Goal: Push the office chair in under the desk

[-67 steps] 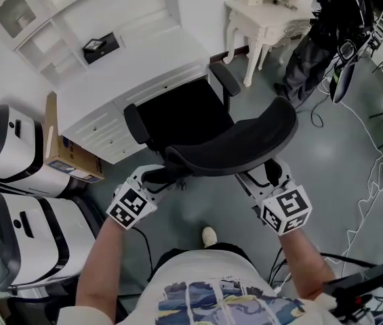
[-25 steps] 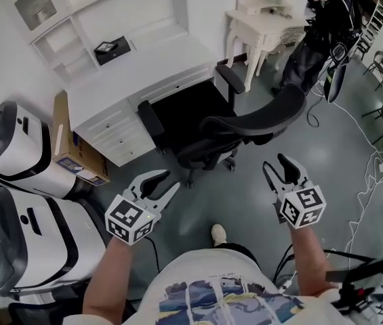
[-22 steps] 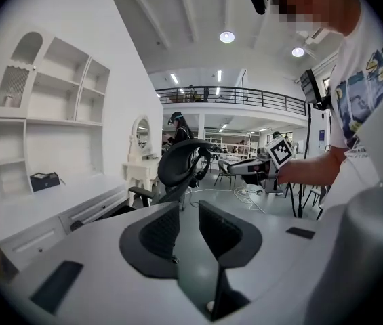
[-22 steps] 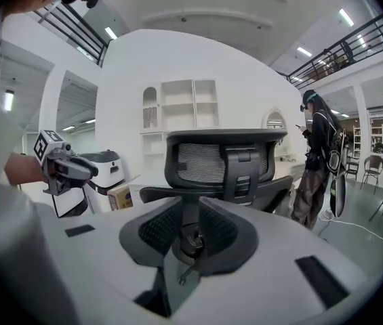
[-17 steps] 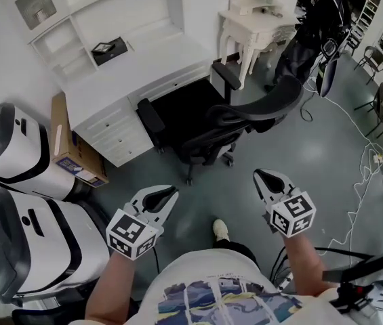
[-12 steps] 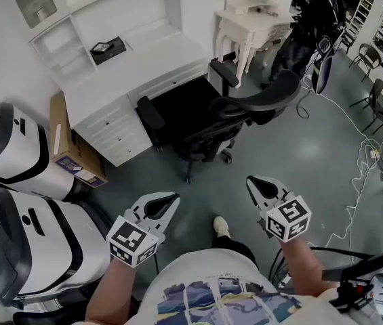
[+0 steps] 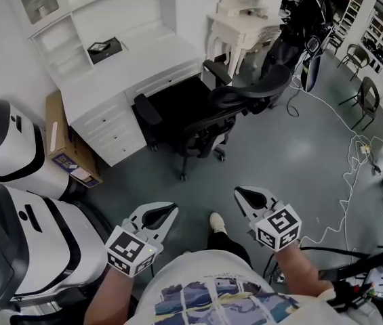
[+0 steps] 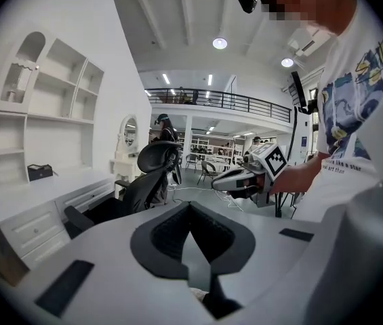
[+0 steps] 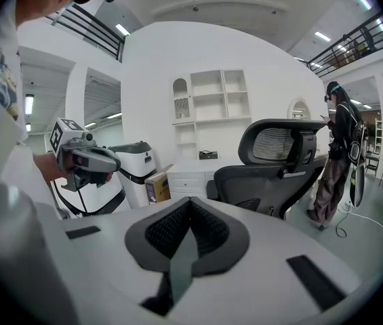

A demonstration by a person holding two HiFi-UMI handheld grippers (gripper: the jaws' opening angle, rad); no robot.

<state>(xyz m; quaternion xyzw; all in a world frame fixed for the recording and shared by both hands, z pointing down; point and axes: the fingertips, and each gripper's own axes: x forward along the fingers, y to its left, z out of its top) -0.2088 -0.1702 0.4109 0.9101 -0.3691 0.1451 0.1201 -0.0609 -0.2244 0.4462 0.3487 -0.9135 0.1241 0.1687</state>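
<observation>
The black office chair (image 7: pixel 208 110) stands with its seat tucked under the white desk (image 7: pixel 127 63), backrest toward me. Both grippers are held low near my body, well apart from the chair. My left gripper (image 7: pixel 171 210) is shut with nothing in it, and so is my right gripper (image 7: pixel 238 192). In the left gripper view the jaws (image 8: pixel 190 206) meet, with the chair (image 8: pixel 147 178) beyond and the right gripper (image 8: pixel 242 179) off to the side. In the right gripper view the shut jaws (image 9: pixel 190 202) point toward the chair (image 9: pixel 279 164) and the desk (image 9: pixel 191 175).
Two large white machines (image 7: pixel 11 154) (image 7: pixel 32 249) and a cardboard box (image 7: pixel 66 158) stand left of the desk. A white side table (image 7: pixel 242 22) and a standing person (image 7: pixel 299 22) are beyond the chair. Cables (image 7: pixel 354 154) trail over the grey floor at right.
Both grippers have let go of the chair's backrest, drawn back toward my body and closed. The chair now looks farther away, tucked at the desk.
</observation>
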